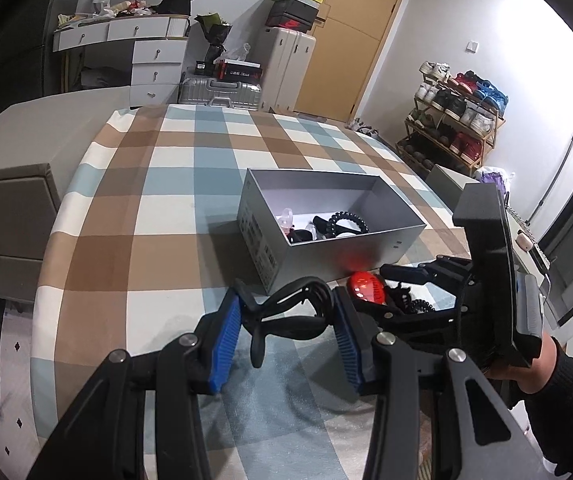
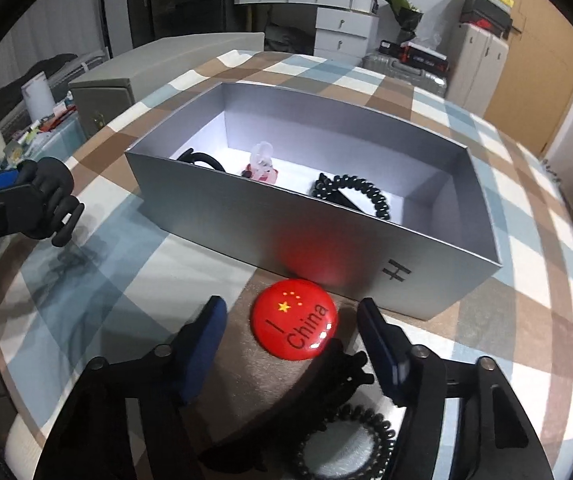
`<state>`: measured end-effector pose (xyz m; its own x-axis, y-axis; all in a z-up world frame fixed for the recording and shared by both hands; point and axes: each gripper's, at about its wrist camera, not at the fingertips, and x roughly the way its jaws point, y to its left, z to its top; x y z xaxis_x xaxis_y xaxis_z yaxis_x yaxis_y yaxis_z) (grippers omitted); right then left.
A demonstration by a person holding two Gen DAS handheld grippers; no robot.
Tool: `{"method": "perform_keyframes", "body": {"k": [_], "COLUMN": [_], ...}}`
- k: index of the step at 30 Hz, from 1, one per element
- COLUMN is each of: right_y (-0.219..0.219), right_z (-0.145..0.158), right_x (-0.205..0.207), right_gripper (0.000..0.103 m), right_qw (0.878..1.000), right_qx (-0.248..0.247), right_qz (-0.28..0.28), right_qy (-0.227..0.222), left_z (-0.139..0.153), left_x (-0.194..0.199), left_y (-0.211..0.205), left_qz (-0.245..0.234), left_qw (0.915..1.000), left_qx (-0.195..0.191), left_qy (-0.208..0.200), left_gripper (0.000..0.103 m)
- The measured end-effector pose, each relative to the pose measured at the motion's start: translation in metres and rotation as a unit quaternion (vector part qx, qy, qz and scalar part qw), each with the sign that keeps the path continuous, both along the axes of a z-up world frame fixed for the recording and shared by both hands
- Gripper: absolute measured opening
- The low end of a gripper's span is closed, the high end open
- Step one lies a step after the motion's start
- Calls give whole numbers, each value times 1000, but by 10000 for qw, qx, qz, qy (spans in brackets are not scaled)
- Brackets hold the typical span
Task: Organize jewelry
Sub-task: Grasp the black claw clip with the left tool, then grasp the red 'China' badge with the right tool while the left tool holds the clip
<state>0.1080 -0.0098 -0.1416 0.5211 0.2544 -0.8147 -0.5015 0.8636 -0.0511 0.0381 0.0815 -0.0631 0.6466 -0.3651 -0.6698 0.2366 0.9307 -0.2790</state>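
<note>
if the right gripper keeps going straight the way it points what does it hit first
Probably the red badge, lying on the bedspread between the open right gripper fingers; the grey box wall stands just beyond it.

Red badge beside grey box

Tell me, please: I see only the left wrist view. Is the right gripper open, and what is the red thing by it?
Observer: The right gripper is open. Its fingers stand on either side of a red badge and do not touch it.
Operator: Has the badge any print?
Observer: Yes: yellow stars and the words "I China".
Operator: Does my clip touch the cloth?
Observer: It seems not. From the right wrist, the clip in the left gripper hangs above the cloth, with its shadow below it.
</note>
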Motion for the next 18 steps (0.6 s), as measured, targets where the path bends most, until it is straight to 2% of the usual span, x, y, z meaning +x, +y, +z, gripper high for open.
{"method": "perform_keyframes", "body": {"k": [4,12,18], "right_y": [2,0,-7], "right_z": [2,1,5], "right_x": [-5,-12,-19], "right_gripper": [42,41,41], "right_qw": [9999,9996,9984], "right_qx": [47,126,461], "right_qz": [139,250,328], "right_qy": [19,7,39], "left_z": [-2,-1,-2], "left_x": [-2,-4,-5], "left_y": [1,3,2], "left_qz": [5,60,95], "left_qw": [10000,9999,9999], "left_qx": [35,46,91], "left_qy": [31,68,110], "left_gripper": [39,39,39]}}
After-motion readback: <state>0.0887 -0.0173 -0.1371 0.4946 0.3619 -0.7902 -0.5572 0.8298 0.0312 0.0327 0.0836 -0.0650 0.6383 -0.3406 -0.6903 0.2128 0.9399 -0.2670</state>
